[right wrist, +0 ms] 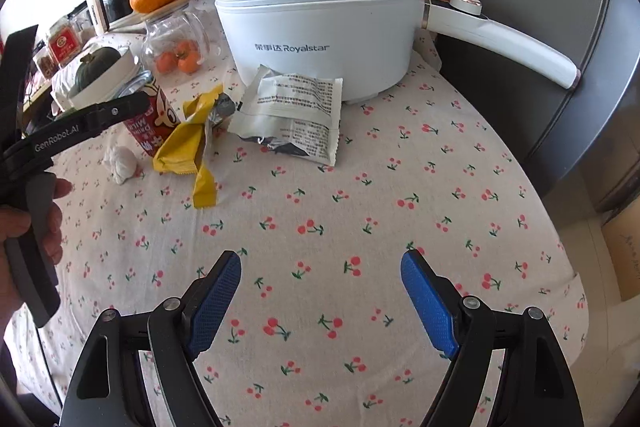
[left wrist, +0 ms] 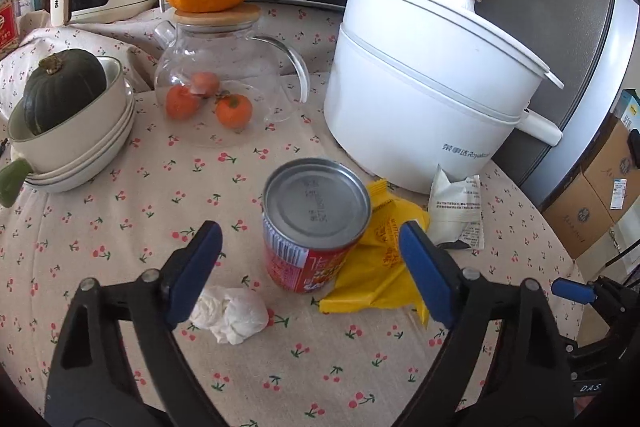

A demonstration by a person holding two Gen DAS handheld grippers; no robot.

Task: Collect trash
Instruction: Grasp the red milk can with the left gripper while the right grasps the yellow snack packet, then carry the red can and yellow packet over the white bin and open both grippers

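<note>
Left gripper (left wrist: 310,261): jaws apart, empty.
Red can (left wrist: 316,227): upright between left jaws, untouched.
Right gripper (right wrist: 320,301): jaws apart, empty.
Grip advice: close squarely mid-can, avoiding yellow wrapper (left wrist: 380,267) alongside.

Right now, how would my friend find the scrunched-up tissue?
Start at the big white pot. In front of it stands a red can. The tissue lies just left of the can: a small white crumpled ball, unlike the flat yellow wrapper on the can's right.
</note>
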